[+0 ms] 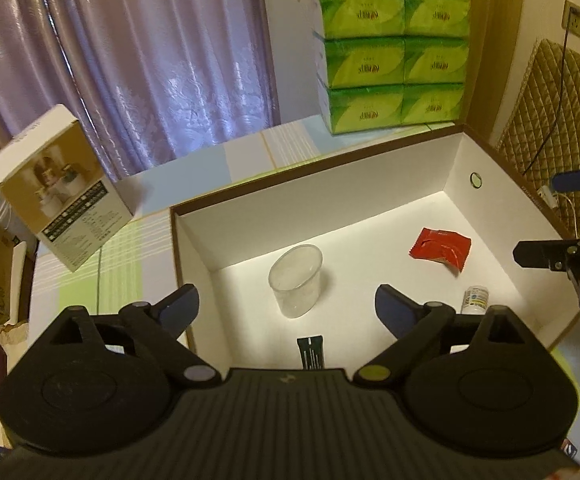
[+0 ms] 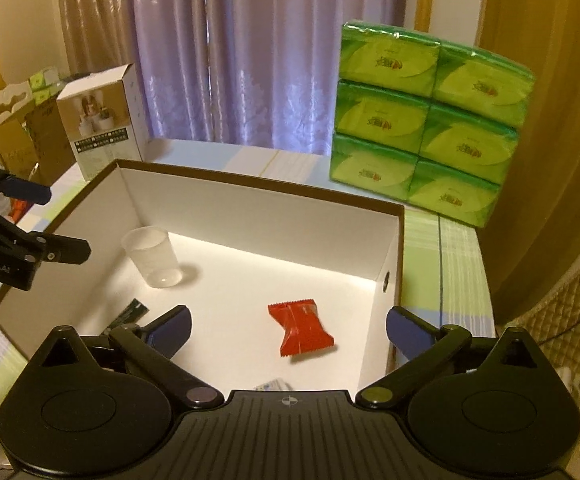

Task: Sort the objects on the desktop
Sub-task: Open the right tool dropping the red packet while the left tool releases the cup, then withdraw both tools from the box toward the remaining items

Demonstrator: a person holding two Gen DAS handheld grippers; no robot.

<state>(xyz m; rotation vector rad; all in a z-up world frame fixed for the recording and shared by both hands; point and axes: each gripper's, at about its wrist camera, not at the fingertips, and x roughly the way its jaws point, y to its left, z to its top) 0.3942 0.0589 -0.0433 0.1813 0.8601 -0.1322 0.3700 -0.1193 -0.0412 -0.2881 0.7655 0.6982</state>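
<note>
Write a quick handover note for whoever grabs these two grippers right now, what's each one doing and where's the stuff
Left gripper: open, empty, hovering above the near-left part of the white box.
Right gripper: open, empty, hovering over the box's near-right part.
Inside the box: clear plastic cup standing upright at left, red snack packet lying flat at right, dark sachet and small white bottle near the front wall.
Done: these four things are in the box.
Left: no loose small items are visible on the tablecloth; the green tissue packs and a printed carton stand outside the box. Check for anything out of view.
</note>
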